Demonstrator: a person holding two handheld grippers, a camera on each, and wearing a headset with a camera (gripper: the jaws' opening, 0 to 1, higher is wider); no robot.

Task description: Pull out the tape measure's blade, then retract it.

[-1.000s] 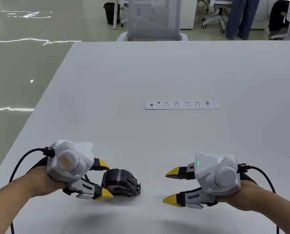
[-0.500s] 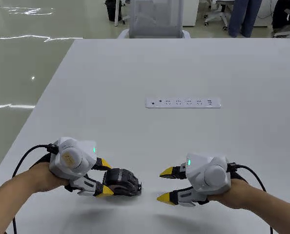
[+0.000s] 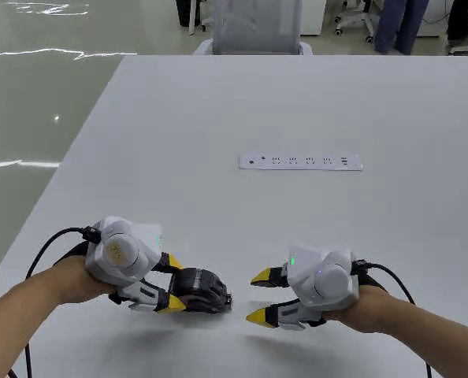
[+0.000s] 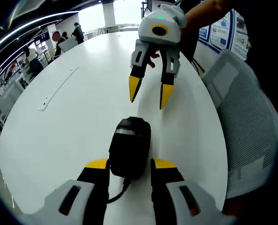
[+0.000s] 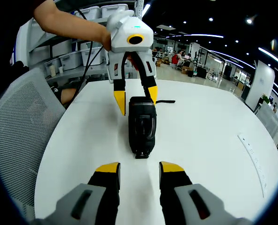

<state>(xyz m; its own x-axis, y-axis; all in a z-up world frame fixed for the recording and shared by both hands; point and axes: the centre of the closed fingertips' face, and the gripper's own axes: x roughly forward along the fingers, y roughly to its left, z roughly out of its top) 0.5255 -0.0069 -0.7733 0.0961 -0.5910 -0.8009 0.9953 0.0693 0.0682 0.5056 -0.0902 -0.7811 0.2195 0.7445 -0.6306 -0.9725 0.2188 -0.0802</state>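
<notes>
Pinning the tape (image 3: 201,290) to the table (image 3: 297,102), the left gripper (image 3: 171,283) pinches the rear of the case between its jaws, an anchor, I'd say, so a pull won't drag it. The right gripper (image 3: 258,298) faces the tape's front end, jaws spread, near but not touching, lined up to catch the blade. Blade not yet out.

Black tape measure (image 3: 200,290), white table (image 3: 218,118), white power strip (image 3: 300,161)
</notes>
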